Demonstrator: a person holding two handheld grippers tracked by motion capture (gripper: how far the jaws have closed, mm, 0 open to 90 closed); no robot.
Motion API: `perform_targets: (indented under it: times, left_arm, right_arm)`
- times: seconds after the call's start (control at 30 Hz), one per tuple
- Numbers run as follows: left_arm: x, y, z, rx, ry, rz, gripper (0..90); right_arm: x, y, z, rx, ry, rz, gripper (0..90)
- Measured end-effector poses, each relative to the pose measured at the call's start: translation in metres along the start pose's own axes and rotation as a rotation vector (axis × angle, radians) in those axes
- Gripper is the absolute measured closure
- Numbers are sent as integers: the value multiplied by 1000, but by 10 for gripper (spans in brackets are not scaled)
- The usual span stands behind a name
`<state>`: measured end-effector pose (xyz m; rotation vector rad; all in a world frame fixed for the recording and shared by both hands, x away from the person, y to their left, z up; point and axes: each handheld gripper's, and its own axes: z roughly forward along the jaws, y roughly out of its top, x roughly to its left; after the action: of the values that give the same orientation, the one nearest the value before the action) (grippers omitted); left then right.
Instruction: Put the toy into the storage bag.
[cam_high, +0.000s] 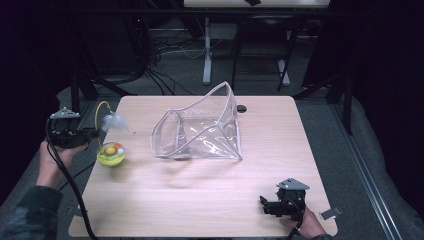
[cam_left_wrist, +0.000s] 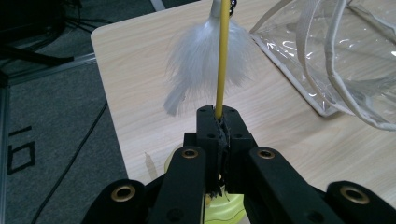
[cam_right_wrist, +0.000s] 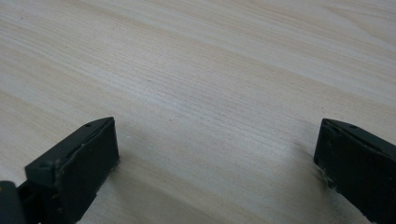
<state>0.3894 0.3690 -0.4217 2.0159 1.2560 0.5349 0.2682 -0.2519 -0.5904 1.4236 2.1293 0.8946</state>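
Clearly, the left tongs (cam_left_wrist: 219, 122) are clenched on the yellow wand (cam_left_wrist: 222, 56) of a cat toy, its white feather tuft (cam_left_wrist: 198, 60) hanging over the desk (cam_high: 200, 195) at its left edge, just above the yellow-green bowl base (cam_high: 110, 155). Nearby lies a clear pouch (cam_high: 200, 130). The right tongs (cam_right_wrist: 217, 163) rest released on bare wood.
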Motion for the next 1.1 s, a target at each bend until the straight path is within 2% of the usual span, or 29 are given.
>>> perform_targets:
  times: [0.07, 0.1, 0.3, 0.47, 0.6, 1.1]
  left_arm:
    - [0, 0, 1, -6, 5, -4, 883]
    - [1, 3, 1, 15, 4, 3, 883]
    - [1, 10, 0, 5, 12, 17, 883]
    - [3, 17, -1, 18, 8, 28, 883]
    - [3, 22, -1, 15, 18, 37, 883]
    - [4, 41, -5, 18, 15, 61, 883]
  right_arm:
    - [0, 0, 0, 0, 0, 0, 0]
    - [0, 0, 0, 0, 0, 0, 0]
    - [0, 0, 0, 0, 0, 0, 0]
    - [0, 0, 0, 0, 0, 0, 0]
    - [0, 0, 0, 0, 0, 0, 0]
    - [0, 0, 0, 1, 0, 0, 0]
